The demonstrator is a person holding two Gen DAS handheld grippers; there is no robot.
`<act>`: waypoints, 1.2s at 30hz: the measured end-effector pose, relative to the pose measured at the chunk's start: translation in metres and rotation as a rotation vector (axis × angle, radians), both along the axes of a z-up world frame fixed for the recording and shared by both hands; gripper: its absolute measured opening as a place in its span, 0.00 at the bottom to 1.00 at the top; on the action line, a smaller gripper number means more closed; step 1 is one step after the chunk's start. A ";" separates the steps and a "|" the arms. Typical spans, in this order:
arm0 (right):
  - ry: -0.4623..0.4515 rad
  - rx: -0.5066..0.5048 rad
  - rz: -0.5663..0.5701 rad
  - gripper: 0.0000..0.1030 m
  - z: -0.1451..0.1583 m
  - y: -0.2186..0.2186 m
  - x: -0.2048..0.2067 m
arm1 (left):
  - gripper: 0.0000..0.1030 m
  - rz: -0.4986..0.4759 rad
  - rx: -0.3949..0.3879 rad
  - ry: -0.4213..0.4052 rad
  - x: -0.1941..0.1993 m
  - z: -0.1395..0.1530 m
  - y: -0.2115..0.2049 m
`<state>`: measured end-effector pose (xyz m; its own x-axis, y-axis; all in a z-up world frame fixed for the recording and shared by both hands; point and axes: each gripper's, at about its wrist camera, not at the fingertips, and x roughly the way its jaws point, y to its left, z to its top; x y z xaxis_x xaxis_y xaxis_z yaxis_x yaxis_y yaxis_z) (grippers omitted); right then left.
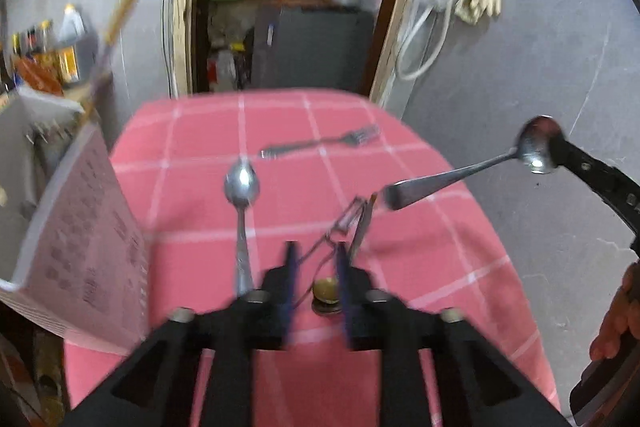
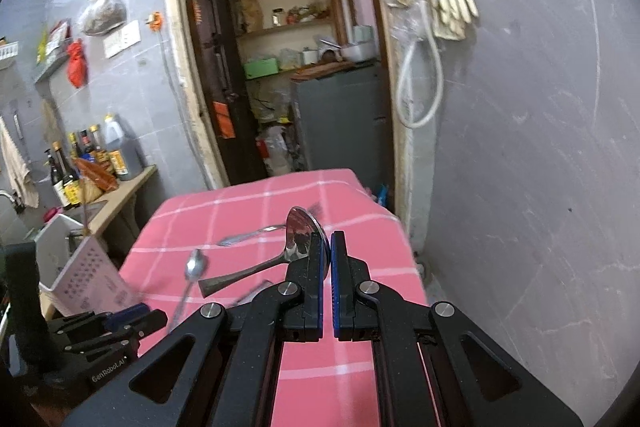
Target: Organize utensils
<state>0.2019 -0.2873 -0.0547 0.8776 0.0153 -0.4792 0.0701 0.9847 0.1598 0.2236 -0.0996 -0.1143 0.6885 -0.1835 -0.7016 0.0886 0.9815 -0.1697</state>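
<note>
My right gripper (image 2: 329, 247) is shut on the bowl of a large steel spoon (image 2: 296, 239) and holds it in the air above the pink checked table (image 2: 320, 347), handle pointing left; the spoon also shows in the left wrist view (image 1: 460, 175). My left gripper (image 1: 316, 267) is open, low over the table. A smaller spoon (image 1: 241, 203) lies just left of its fingers. A fork (image 1: 320, 143) lies farther back. A wire peeler-like utensil (image 1: 348, 223) and a coin-like disc (image 1: 326, 293) lie between the left fingers.
A pink perforated utensil basket (image 1: 80, 239) stands at the table's left edge, also in the right wrist view (image 2: 88, 283). A counter with bottles (image 2: 92, 155) and a sink is at the left. A doorway with a grey cabinet (image 2: 340, 119) is behind the table.
</note>
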 end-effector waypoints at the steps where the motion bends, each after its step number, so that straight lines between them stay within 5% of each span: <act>1: 0.005 0.004 -0.005 0.03 -0.003 -0.004 0.001 | 0.34 0.016 -0.001 0.010 0.003 -0.005 0.001; 15: 0.072 0.082 0.017 0.03 -0.060 -0.048 0.030 | 0.35 0.325 0.061 0.165 0.095 -0.055 0.020; 26: 0.079 0.120 0.081 0.03 -0.084 -0.049 0.059 | 0.47 0.349 0.097 0.168 0.137 -0.063 0.025; 29: 0.079 0.130 0.084 0.03 -0.087 -0.046 0.061 | 0.44 0.322 0.158 0.162 0.138 -0.064 0.016; 30: 0.080 0.133 0.086 0.03 -0.088 -0.045 0.062 | 0.35 0.307 0.156 0.158 0.138 -0.064 0.015; 36: 0.089 0.126 0.102 0.03 -0.090 -0.037 0.063 | 0.35 0.278 0.121 0.152 0.133 -0.060 0.014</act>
